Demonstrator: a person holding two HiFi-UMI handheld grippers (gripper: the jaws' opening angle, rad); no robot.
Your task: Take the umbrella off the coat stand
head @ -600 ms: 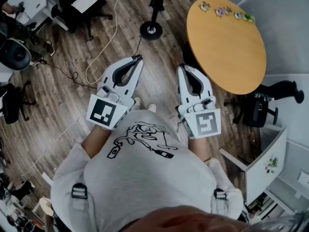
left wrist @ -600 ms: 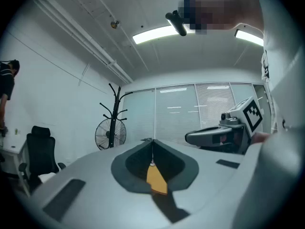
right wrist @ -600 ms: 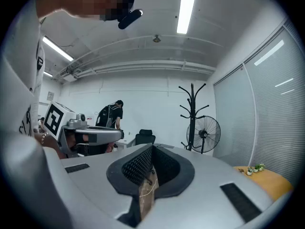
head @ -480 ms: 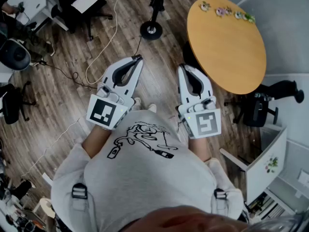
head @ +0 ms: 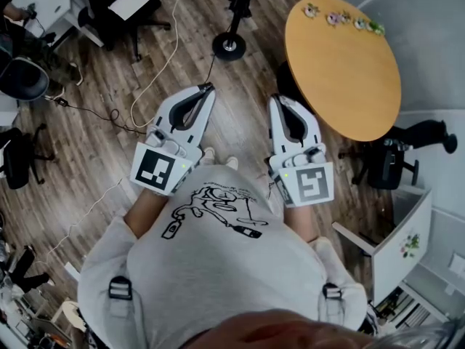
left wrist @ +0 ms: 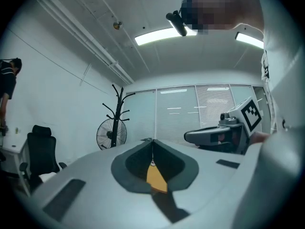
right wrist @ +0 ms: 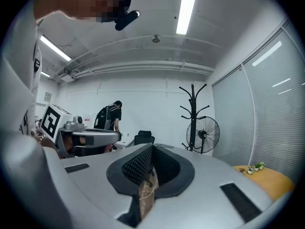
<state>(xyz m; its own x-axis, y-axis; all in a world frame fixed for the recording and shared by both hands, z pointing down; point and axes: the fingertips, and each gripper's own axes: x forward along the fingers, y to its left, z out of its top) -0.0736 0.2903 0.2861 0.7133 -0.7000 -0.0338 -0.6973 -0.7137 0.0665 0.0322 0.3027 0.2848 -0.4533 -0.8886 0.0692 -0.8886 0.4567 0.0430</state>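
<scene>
A black coat stand point(right wrist: 192, 113) rises by the far wall, with a floor fan point(right wrist: 202, 135) beside it. Its arms look bare, and I can make out no umbrella on it. In the left gripper view the coat stand point(left wrist: 116, 112) is far off to the left. From above, its round base point(head: 228, 46) lies on the wood floor ahead of both grippers. My left gripper point(head: 208, 86) and right gripper point(head: 277, 99) are held level in front of the person, side by side. Both are shut and hold nothing. The left gripper point(left wrist: 152, 141) and the right gripper point(right wrist: 152, 147) each show jaw tips that meet.
A round orange table point(head: 341, 57) with small potted plants point(head: 341, 17) stands to the right. Cables point(head: 156, 64) run across the floor at left, near office chairs point(head: 22, 82). A white cabinet point(head: 399, 246) is at lower right. A person point(right wrist: 109, 116) stands at the far wall.
</scene>
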